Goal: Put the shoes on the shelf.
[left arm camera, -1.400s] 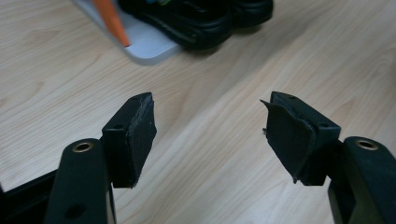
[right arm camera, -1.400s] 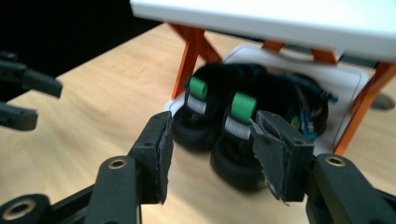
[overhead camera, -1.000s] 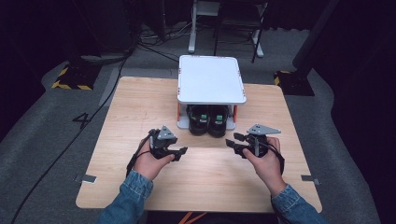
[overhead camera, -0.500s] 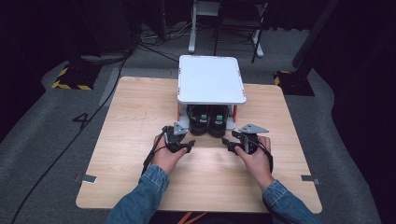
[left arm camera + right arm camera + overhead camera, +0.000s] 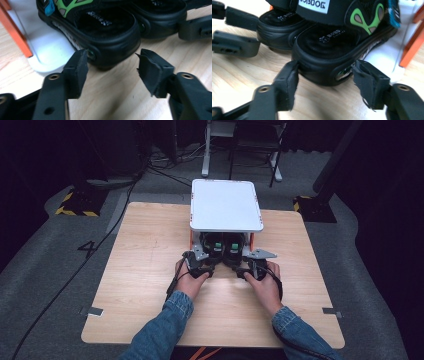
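Both tongs are spread and grasp nothing: the left tongs [image 5: 111,66] stand with the heel of the left sandal [image 5: 107,32] just ahead of the gap, the near pad at or almost at its rim, and their jaws have just been opening with nothing clamped between them; the right tongs [image 5: 325,83] straddle the heel of the right sandal [image 5: 337,50], one pad close against its side, the other apart from it, and these jaws have just been opening too. In the high view the left tongs [image 5: 200,268] and right tongs [image 5: 248,269] sit at about six o'clock from the pair, which lies toes-in under the white rack [image 5: 226,205] with orange legs, at the middle of the wooden surface [image 5: 140,250], heels pointing toward the person. The sandals look light, with a thick moulded rubbery sole that should give a little yet keep its shape, and a matte rim that ought not to slip. The heel wall is probably the best hold, pinched across its width; the green-trimmed strap [image 5: 364,17] seems softer and would likely flop.
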Tool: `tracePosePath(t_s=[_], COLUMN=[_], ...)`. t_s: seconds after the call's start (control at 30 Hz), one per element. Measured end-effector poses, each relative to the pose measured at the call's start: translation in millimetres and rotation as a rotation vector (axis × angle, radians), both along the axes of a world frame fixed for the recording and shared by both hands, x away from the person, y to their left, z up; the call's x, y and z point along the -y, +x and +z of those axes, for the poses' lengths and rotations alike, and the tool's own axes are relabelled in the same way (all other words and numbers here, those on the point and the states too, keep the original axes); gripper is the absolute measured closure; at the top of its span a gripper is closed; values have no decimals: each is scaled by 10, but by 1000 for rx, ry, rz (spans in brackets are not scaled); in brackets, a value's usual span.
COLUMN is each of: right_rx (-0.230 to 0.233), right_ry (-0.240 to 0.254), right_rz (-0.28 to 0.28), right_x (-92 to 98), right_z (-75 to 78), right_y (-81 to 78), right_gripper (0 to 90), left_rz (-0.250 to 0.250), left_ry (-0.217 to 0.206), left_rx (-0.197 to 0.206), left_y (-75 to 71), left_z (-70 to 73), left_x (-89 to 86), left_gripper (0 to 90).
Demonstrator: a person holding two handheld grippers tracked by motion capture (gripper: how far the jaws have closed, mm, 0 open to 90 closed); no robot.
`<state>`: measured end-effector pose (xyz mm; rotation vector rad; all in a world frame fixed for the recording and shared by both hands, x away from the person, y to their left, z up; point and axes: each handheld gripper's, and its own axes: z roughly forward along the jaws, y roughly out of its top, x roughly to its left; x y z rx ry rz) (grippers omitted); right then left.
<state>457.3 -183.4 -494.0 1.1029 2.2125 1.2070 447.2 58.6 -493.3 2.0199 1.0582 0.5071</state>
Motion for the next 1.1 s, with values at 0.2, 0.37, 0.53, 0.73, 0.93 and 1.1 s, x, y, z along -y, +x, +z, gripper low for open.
tracePosePath(t_s=[0.2, 0.37, 0.53, 0.73, 0.93, 1.1], right_rx=[-9, 17, 43, 70, 68, 54], right_ry=[2, -17, -35, -47, -42, 10], right_rz=[42, 44, 50, 42, 38, 23], right_x=[42, -2, -33, -46, -15, 119], right_z=[33, -2, 11, -16, 8, 89], right_y=[208, 455, 678, 835, 731, 533], right_gripper=[351, 351, 353, 362, 397, 382], left_rz=[11, 13, 13, 21, 29, 5], left_ry=[-18, -19, -21, -61, -97, -123], left_rx=[15, 18, 52, 59, 71, 55], left_y=[180, 470, 671, 772, 610, 379], left_z=[39, 20, -8, -19, 60, 139], left_x=[42, -12, -34, -58, -62, -111], left_gripper=[431, 453, 458, 467, 433, 389])
